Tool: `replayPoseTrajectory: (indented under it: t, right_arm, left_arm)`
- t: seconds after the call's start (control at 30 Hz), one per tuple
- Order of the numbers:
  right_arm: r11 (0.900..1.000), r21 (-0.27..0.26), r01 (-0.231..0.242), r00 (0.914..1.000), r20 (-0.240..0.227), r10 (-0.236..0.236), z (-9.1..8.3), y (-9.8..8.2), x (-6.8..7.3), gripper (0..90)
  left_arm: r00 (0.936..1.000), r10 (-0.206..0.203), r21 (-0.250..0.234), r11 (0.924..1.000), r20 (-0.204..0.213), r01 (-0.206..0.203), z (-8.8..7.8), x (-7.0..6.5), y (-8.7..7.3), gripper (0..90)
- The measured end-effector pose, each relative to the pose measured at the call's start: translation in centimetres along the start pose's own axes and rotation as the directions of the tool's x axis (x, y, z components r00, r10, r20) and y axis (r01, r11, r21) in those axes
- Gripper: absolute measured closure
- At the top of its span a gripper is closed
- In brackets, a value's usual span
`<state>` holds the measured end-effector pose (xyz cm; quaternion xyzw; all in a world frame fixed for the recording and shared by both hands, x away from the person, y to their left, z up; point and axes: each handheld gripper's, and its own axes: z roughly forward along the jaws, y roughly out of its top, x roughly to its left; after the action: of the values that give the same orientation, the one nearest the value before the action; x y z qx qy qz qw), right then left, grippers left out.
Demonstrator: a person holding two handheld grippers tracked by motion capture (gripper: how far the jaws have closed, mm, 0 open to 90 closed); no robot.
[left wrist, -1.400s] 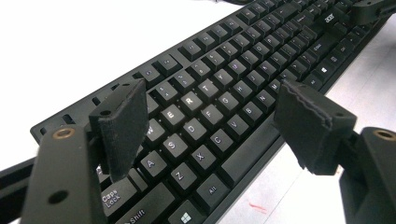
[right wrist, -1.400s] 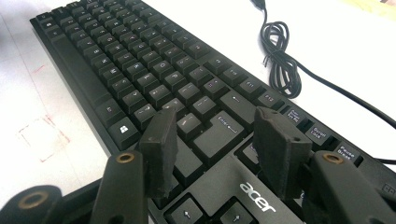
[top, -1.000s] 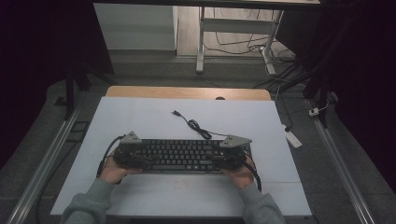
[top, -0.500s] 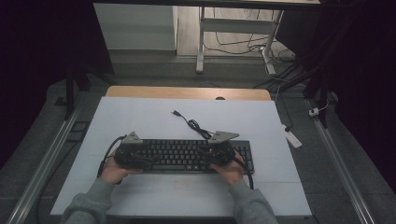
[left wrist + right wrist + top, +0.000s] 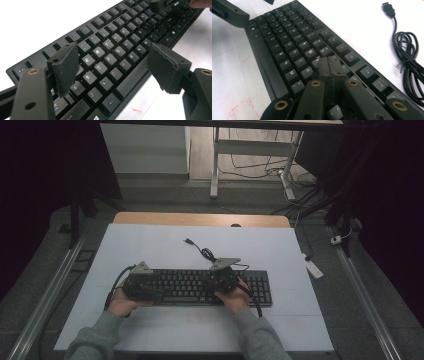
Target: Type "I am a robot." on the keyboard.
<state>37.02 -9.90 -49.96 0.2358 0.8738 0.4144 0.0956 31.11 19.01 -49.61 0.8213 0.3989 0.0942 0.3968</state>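
On the near half of the white desk [image 5: 150,245] lies a black rectangular plastic keyboard [image 5: 200,287], which serves as the landmark for everything else. Its long axis runs from side to side across the desk, parallel to the near edge, with the Esc corner toward the person's left and the key legends facing the person. Its black coiled cable with a USB plug [image 5: 202,251] lies on the desk just behind the keyboard's far edge.

Compared with a second ago, the right gripper [image 5: 223,281] has slid inward along the keyboard, from the right end to a spot over the keys right of centre, and its jaws have just been closing with nothing between them. They now stand pressed together, tips down over the keys near the M and K keycaps, as the right gripper view [image 5: 329,66] shows; whether they touch a key I cannot tell. The left gripper [image 5: 141,282] is at the keyboard's left end as before.

The left gripper's jaws stand spread wide in its own view [image 5: 117,67], one pad [image 5: 65,65] over the keys at the keyboard's left end, the other beyond the keyboard's near edge, with the A, S, D rows showing between them and nothing pinched.
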Motion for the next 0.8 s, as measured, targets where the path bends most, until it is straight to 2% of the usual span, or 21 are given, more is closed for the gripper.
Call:
replayPoseTrajectory:
  t: [0.43, 0.8]
  right_arm:
    - [0.999, 0.036, -0.009, 0.9999, 0.01, 0.009, 1.8, 0.1, 0.0, 89.4]
    - [0.999, 0.034, -0.017, 0.9998, 0.011, 0.016, 2.5, -0.1, -0.1, 89.4]
  left_arm:
    - [1.0, 0.004, 0.008, 1.0, 0.004, -0.004, 0.1, 0.0, 0.0, 25.7]
    - [1.0, 0.009, 0.012, 0.9999, 0.003, -0.009, 0.1, 0.0, -0.1, 25.6]
